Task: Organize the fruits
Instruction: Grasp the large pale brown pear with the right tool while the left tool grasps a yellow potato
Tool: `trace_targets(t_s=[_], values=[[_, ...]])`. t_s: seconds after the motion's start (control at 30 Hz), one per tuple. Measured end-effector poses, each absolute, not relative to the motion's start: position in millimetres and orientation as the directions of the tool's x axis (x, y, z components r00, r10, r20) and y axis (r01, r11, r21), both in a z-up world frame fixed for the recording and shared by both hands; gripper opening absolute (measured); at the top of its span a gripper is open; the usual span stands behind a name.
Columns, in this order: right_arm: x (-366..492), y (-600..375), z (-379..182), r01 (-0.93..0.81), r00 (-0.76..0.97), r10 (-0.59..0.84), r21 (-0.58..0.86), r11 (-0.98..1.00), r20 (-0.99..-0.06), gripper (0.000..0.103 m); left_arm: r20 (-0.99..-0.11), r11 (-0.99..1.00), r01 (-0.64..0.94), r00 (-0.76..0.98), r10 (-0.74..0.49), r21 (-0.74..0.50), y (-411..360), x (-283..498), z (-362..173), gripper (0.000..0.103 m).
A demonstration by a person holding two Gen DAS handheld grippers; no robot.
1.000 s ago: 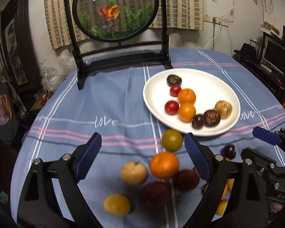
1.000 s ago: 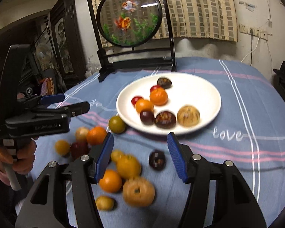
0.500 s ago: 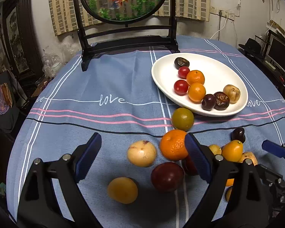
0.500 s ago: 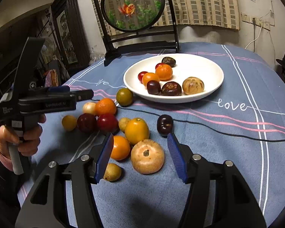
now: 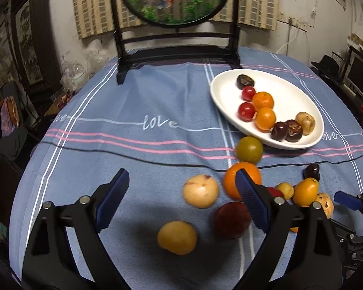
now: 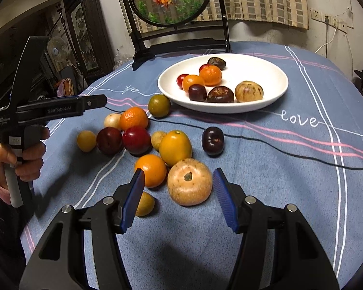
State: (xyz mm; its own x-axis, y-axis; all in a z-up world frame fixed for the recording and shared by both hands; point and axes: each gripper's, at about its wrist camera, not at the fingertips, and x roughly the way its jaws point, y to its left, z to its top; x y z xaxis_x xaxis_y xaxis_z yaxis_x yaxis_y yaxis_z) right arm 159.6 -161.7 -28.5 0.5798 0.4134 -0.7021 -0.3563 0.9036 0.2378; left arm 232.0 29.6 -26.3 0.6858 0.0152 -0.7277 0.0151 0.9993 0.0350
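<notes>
Your right gripper (image 6: 177, 194), jaws apart and empty, has dropped to frame the round tan fruit (image 6: 189, 181), next for the white plate (image 6: 273, 96).

Reading "love" in white script on the blue tablecloth (image 5: 157, 123), stitched along a pale line left of the white plate (image 5: 300, 145). Catching another "love" (image 5: 329, 135) just beside the plate's right rim. Spotting "love" again on the cloth (image 6: 299, 119) in the right wrist view. Making out "GenRobot.AI" on the left tongs (image 6: 60, 108); smaller print on their handle (image 6: 3, 120) staying too tiny to read.
</notes>
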Motion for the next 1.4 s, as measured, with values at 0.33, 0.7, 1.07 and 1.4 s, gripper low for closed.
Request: trace_targets(t_s=[0.33,0.7,1.07,1.4], values=[[166.5,-163.4,-40.5,-0.319,0.554,0.378,0.23,0.919,-0.742,0.055,-0.714,1.0,0.007,0.7,0.003,0.011,42.1,224.1,-19.8,0.091],[170.6,-164.4,-48.2,-0.306,0.537,0.358,0.219,0.927,-0.764,0.043,-0.715,0.999,0.004,0.699,-0.027,-0.034,70.7,219.1,-23.4,0.09],[172.5,-174.3,-46.0,-0.267,0.551,0.364,0.254,0.93,-0.751,0.043,-0.747,0.968,0.25,0.642,-0.171,-0.007,64.4,190.7,-55.3,0.067],[172.6,-174.2,-45.6,-0.266,0.552,0.366,0.258,0.929,-0.749,0.043,-0.782,0.955,0.296,0.591,-0.2,-0.021,55.0,192.1,-68.7,0.043]])
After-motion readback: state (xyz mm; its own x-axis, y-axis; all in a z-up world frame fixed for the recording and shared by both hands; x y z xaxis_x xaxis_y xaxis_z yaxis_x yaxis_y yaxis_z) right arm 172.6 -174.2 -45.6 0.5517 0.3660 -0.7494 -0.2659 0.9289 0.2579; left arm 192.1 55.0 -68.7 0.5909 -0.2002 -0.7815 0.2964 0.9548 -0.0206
